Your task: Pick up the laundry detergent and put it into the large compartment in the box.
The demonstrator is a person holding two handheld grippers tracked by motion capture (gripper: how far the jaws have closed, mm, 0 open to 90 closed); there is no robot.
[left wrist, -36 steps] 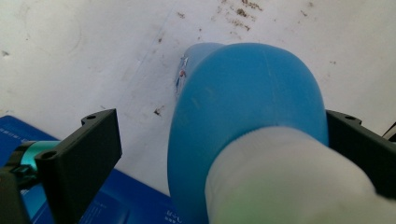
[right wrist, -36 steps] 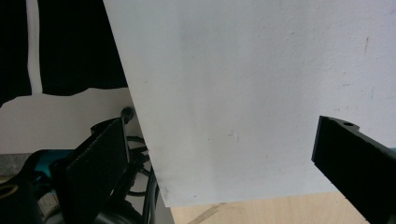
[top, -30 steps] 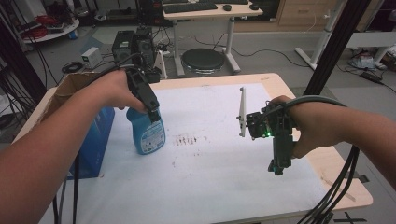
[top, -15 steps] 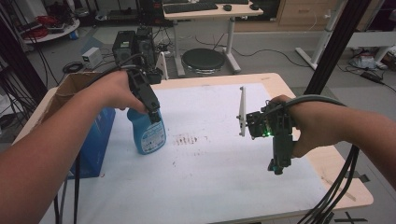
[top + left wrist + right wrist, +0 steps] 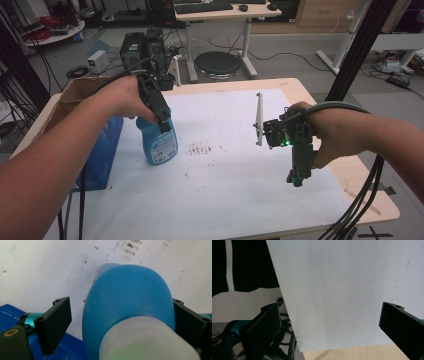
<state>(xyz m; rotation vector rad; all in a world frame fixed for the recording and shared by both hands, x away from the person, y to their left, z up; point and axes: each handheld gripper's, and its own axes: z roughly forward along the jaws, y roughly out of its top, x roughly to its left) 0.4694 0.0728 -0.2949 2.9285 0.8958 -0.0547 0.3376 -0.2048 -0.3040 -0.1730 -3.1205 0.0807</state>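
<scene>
A blue spray bottle (image 5: pixel 159 142) with a white collar stands upright on the white sheet (image 5: pixel 225 200). My left gripper (image 5: pixel 163 125) comes down over its top. In the left gripper view the bottle (image 5: pixel 130 297) sits between the jaws of my left gripper (image 5: pixel 120 305). The jaws have just been closing. The right-hand jaw lies against the bottle's side and a gap remains at the left-hand jaw. My right gripper (image 5: pixel 296 179) hangs over the sheet's right part, away from the bottle. In its own view my right gripper (image 5: pixel 329 325) stands open with nothing between the jaws.
A cardboard box (image 5: pixel 75 92) and a blue carton (image 5: pixel 102 155) stand at the table's left edge. Brown smudges (image 5: pixel 200 149) mark the sheet beside the bottle. Bare wood (image 5: pixel 360 185) shows along the table's right edge, with cables (image 5: pixel 360 200) hanging off it.
</scene>
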